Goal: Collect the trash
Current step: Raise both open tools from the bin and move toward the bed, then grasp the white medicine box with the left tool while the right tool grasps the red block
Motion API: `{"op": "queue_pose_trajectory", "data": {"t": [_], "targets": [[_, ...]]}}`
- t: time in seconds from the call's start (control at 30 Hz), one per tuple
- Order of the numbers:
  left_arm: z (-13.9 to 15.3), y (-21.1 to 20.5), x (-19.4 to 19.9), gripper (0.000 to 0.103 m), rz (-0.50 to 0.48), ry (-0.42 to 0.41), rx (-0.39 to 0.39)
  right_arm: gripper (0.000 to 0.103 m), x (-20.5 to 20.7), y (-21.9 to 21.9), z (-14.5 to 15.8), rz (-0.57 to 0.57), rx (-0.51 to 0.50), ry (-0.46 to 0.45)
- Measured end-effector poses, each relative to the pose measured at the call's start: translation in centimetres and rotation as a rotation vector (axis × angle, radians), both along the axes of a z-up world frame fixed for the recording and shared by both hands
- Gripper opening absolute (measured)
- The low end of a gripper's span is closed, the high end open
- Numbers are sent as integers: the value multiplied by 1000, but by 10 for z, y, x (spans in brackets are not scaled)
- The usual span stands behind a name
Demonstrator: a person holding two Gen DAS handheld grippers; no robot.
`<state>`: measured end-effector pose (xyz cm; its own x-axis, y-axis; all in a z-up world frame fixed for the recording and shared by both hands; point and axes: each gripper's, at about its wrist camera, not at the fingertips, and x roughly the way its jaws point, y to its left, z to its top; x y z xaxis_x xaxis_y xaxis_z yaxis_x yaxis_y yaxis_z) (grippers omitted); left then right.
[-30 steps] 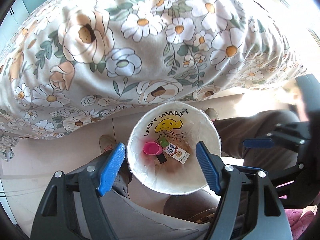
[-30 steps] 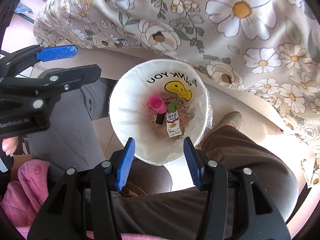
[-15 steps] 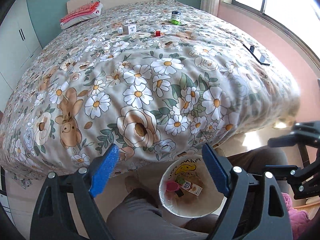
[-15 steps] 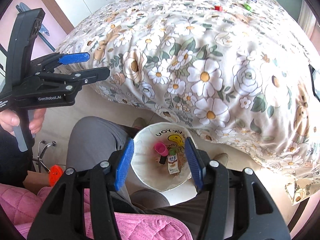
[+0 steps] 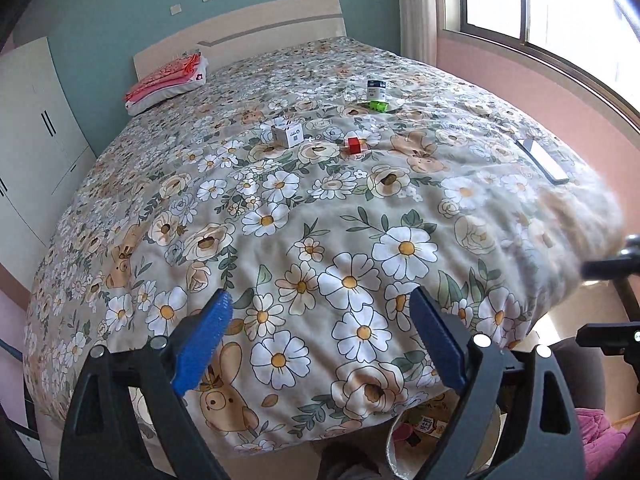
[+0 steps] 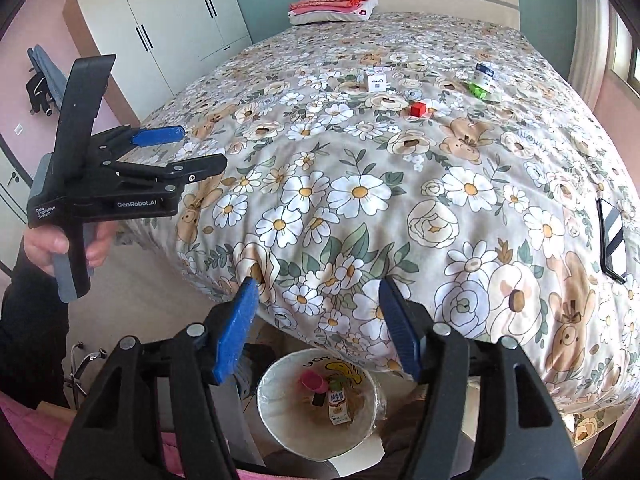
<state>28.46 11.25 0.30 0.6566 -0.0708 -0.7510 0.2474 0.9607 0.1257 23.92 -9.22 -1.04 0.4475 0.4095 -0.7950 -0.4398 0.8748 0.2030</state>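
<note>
A white trash bin (image 6: 280, 420) with a smiley bag stands below the bed's foot. It holds a pink cup (image 6: 313, 381) and a milk carton (image 6: 338, 406); its rim shows in the left wrist view (image 5: 394, 440). On the floral bed lie a white box (image 5: 287, 135), a red cube (image 5: 353, 145), a green piece (image 5: 378, 106) and a blue-white carton (image 5: 376, 90). They also show in the right wrist view: white box (image 6: 377, 80), red cube (image 6: 418, 109), green piece (image 6: 479, 91). My left gripper (image 5: 320, 344) and right gripper (image 6: 318, 332) are open and empty. The left gripper also shows in the right wrist view (image 6: 192, 152).
A dark phone (image 5: 542, 160) lies at the bed's right edge, also in the right wrist view (image 6: 612, 240). Folded red clothes (image 5: 166, 84) lie on a pillow by the headboard. A white wardrobe (image 6: 160, 28) stands left. A window (image 5: 560, 20) is right.
Both grippers have tilted up from looking down into the bin to looking along the bed. The bin has slid to the bottom of both views. Both stay open.
</note>
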Motion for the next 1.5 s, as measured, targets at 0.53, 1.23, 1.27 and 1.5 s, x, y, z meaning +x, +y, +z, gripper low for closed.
{"op": "queue_pose_trajectory", "data": {"t": [0.53, 1.23, 1.27, 1.5], "targets": [[-13, 33, 182, 92, -79, -45, -8, 65, 154, 23, -3, -166, 40, -111], [-98, 18, 379, 92, -159, -8, 35, 65, 349, 39, -93, -379, 8, -31], [-102, 16, 387, 92, -166, -5, 28, 65, 355, 40, -95, -384, -2, -33], [-127, 3, 430, 92, -210, 15, 7, 65, 395, 43, -122, -420, -24, 25]]}}
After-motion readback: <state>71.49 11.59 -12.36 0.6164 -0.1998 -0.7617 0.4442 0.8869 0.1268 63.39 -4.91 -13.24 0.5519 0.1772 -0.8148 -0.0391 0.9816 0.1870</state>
